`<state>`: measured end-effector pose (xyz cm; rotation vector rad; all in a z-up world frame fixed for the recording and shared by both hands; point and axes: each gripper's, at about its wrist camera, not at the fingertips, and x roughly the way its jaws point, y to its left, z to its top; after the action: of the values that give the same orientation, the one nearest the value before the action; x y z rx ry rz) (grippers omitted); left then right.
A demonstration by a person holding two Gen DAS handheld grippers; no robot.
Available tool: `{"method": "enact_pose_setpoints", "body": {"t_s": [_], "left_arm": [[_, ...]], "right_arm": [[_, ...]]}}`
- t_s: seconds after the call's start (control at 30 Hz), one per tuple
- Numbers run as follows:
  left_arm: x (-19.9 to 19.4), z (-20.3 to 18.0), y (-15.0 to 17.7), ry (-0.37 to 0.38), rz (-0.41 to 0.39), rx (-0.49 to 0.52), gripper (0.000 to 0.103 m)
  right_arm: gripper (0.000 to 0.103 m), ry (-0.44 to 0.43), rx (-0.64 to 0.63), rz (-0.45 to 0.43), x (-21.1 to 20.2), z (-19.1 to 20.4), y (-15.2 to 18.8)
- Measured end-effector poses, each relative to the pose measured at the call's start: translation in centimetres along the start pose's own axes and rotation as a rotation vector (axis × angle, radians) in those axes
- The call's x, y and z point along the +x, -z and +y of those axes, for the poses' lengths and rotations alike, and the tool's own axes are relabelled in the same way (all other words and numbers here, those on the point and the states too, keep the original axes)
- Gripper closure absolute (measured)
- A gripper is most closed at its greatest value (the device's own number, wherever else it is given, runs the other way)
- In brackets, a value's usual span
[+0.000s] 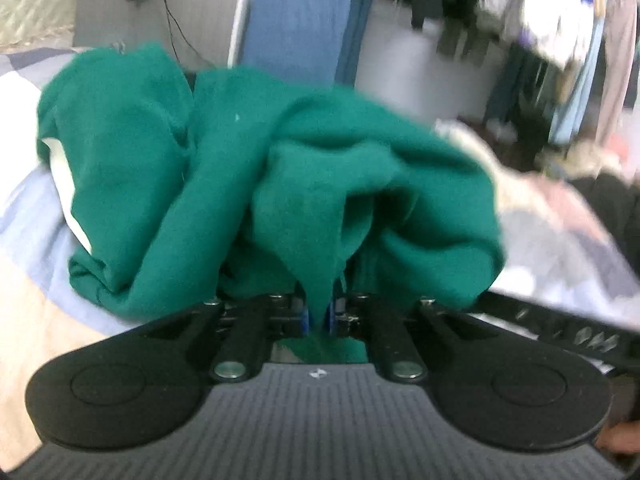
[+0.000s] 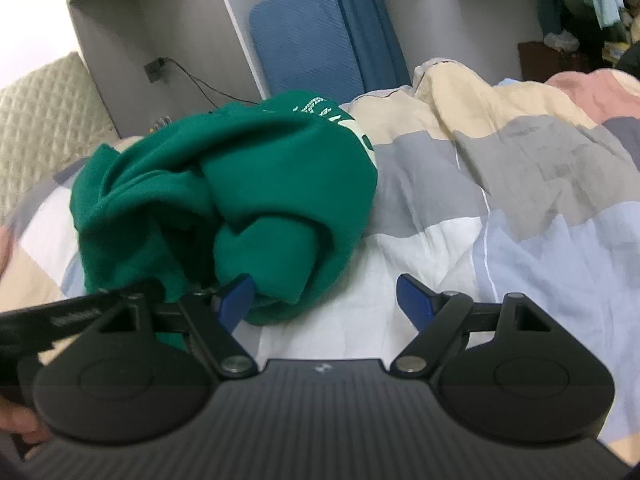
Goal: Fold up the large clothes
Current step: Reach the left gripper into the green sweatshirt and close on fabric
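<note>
No lettering can be read for certain. The green sweatshirt [image 2: 224, 184], crumpled on the patchwork bedcover [image 2: 500, 216], carries a pale print on its far upper fold in the right wrist view: short rows of small characters and part of a larger pale shape at the fold's right edge, all too small and creased to make out. A small white emblem [image 2: 320, 368] sits on the near middle of the right gripper's body, and a like emblem [image 1: 317, 373] on the left gripper's body; neither forms legible letters. The left view's background is blurred.
</note>
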<state>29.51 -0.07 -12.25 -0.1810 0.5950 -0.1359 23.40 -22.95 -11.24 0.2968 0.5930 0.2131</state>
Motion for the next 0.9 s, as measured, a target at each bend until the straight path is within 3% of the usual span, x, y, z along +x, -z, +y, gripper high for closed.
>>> {"method": "enact_pose_setpoints", "body": {"t_s": [0.1,0.3,0.43,0.53,0.7,0.8,0.9], "left_arm": [[-2.4,-0.5,-0.5,0.043,-0.078,-0.015,0.096],[-8.4,-2.2,0.5,0.153,-0.155,0.018,0.098],[-13.4,-4.2,1.6,0.286,-0.195,0.036,0.098],[-19.5,-5.4,2.8,0.397,-0.213,0.048,0.098],[-24.5,-8.8,6.2,0.579,-0.121,0.091,0.098],[-24.4,-10.1,8.8,0.590,-0.025,0.113,0.098],[-24.1,-10.4,10.3,0.528,0.039,0.156,0.098]], "right_arm": [[0.022,-0.022,-0.030,-0.047,-1.1,0.4,-0.3],[0.022,-0.020,-0.106,-0.146,-5.0,1.7,-0.9],[0.022,-0.017,-0.081,-0.181,-7.9,1.8,-1.5],[0.022,-0.014,-0.073,-0.199,-9.8,2.0,-1.6],[0.022,0.024,-0.045,-0.190,-12.4,1.9,-1.8],[0.022,0.041,-0.032,-0.155,-13.0,1.7,-1.8],[0.022,0.028,0.023,-0.112,-12.7,1.1,-1.8]]}}
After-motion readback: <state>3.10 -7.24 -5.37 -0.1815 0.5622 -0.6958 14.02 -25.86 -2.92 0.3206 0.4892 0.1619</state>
